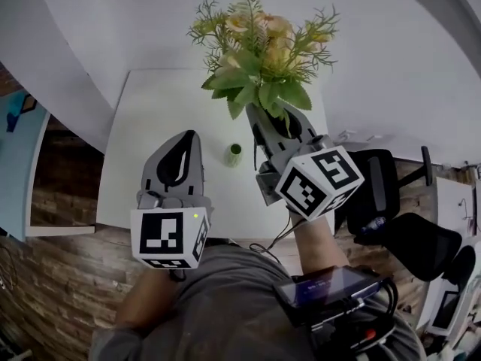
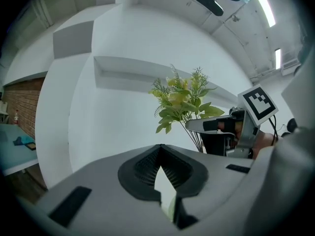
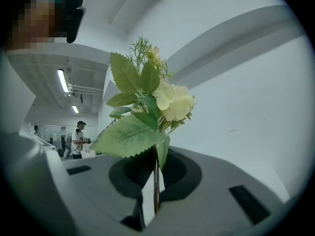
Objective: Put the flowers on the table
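My right hand-held gripper [image 1: 282, 125] is clamped on the stems of the flowers [image 1: 259, 47], whose long axis runs from its jaws toward 12 o'clock above the white counter [image 1: 150, 119], nearer than my left hand-held gripper [image 1: 185, 140], shut empty at 8 o'clock.

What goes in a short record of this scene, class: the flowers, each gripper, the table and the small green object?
Flowers: pale yellow blooms, green leaves, held by the stems, not yet set down
Right gripper: shut on the stems
Left gripper: jaws together, empty
Table: white
Small green object: on the white top, between the two grippers
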Available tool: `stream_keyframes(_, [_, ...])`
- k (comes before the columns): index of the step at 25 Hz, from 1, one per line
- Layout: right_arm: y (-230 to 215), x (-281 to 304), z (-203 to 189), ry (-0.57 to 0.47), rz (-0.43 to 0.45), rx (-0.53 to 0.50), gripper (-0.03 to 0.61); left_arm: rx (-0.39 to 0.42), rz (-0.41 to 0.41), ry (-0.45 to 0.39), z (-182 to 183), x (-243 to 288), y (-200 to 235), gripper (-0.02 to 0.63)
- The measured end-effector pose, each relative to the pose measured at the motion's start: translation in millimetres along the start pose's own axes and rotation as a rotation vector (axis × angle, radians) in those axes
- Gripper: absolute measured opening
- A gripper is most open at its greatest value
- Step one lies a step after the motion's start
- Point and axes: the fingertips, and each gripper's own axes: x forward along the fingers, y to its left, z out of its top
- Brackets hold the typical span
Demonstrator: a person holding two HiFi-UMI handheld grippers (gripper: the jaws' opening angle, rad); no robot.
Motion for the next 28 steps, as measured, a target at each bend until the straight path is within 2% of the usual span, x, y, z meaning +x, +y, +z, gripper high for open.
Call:
stream_keyframes(4, [0.3, -0.2, 0.7, -0.004, 0.006, -0.009, 0.023, -0.017, 0.009, -0.002, -4.5, -0.7, 2.0, 0.005])
stream_keyframes(21, [2.7, -0.9, -0.1, 0.004, 0.011, 0.013, 0.023, -0.068, -0.048, 0.006, 0.0, 6.7, -4.7, 0.005])
stream_keyframes(28, [3.6, -1.5, -0.9, 0.004, 0.029, 0.033, 0.023, -0.081, -0.032, 0.025, 9.6, 6.2, -3.5, 0.005])
